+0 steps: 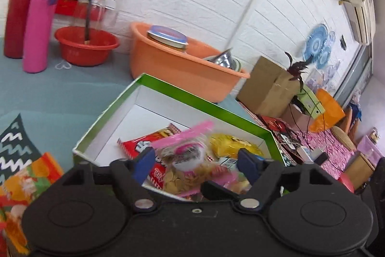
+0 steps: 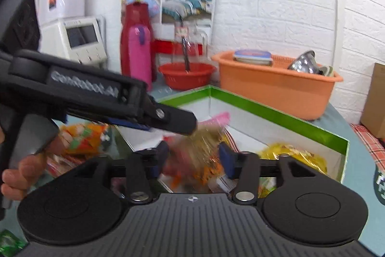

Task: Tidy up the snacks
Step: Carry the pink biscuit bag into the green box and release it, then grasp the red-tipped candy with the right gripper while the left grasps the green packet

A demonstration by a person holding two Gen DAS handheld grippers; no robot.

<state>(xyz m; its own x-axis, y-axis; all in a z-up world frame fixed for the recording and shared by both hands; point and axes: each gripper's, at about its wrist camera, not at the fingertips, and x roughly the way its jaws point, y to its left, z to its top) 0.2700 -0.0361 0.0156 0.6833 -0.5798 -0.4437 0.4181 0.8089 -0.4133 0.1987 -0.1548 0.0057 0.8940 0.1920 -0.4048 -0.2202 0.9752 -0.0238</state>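
My left gripper [image 1: 196, 160] has its blue fingers [image 1: 144, 161] spread wide, released, hovering over the near edge of the green-rimmed box [image 1: 202, 102]. A clear snack bag with a pink zip strip [image 1: 190, 160] sits between them; the left wrist view is blurred there, and I cannot confirm whether either pad touches it.

In the right wrist view, the left gripper [image 2: 178, 122] enters from the left, its tip against the same bag [image 2: 204, 136], which appears motion-smeared above the box [image 2: 276, 112]. My right gripper [image 2: 193, 155] also has its fingers [image 2: 226, 157] parted, gripping nothing, with the bag in the gap ahead of them.

Inside the box lie a red snack packet [image 1: 144, 140] and a yellow snack packet [image 1: 231, 142], both on the white floor of the box.

An orange-and-green snack packet [image 1: 28, 175] lies on the worktop [image 1: 60, 93], outside the box on its left.

Behind the box stands an orange basin [image 1: 168, 64], with a red bowl [image 1: 84, 45] and a pink flask [image 1: 38, 25] further left.
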